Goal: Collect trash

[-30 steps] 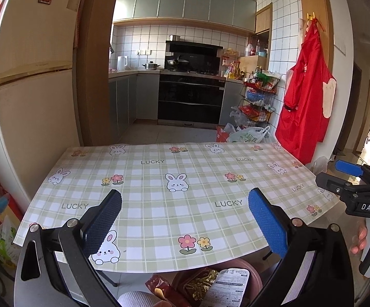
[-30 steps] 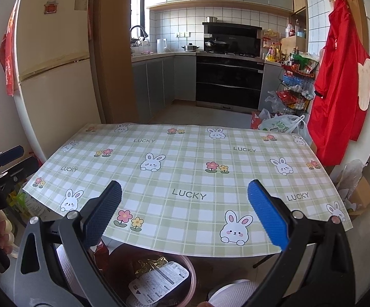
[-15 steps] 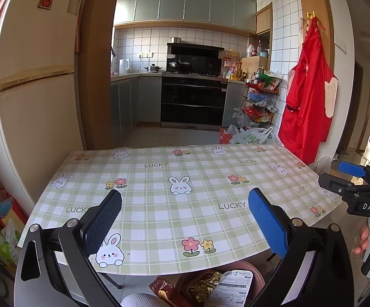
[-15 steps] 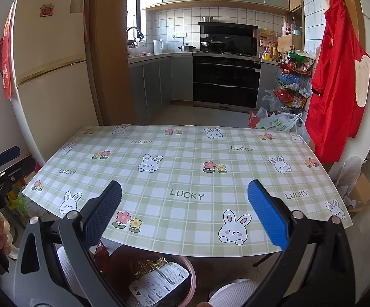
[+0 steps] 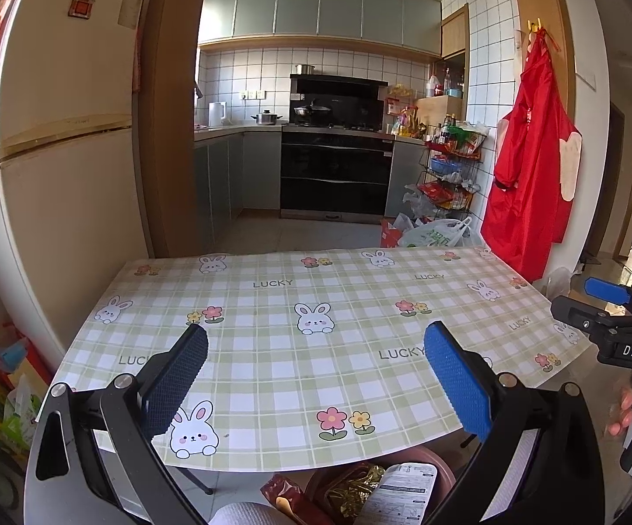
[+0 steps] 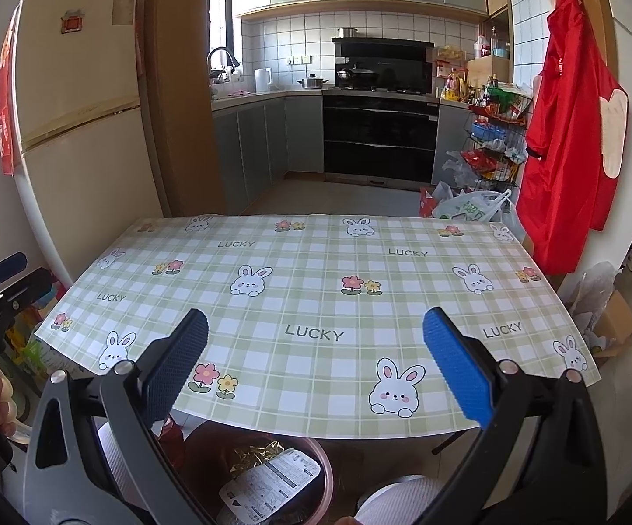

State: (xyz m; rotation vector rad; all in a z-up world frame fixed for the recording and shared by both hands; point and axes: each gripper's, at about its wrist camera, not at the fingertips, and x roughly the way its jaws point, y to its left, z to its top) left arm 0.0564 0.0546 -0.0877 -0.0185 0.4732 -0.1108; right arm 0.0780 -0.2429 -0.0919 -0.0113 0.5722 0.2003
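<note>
green checked tablecloth [image 5: 316, 350] spreads ahead of the left gripper [image 5: 316, 376], jaws spread, holding nothing. below it the bin [image 6: 322, 472] holds a gold wrapper [image 6: 254, 455] and printed packet [image 6: 272, 481]: light, crinkly, best pinched at an edge. right gripper [image 6: 316, 367] likewise released. both views have tilted up slightly since before.

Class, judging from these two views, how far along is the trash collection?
Done: wrappers lie in the pink bin below the tablecloth, which shows no trash. In hand: nothing; left gripper and right gripper are open. Left: a red packet beside the bin.
</note>
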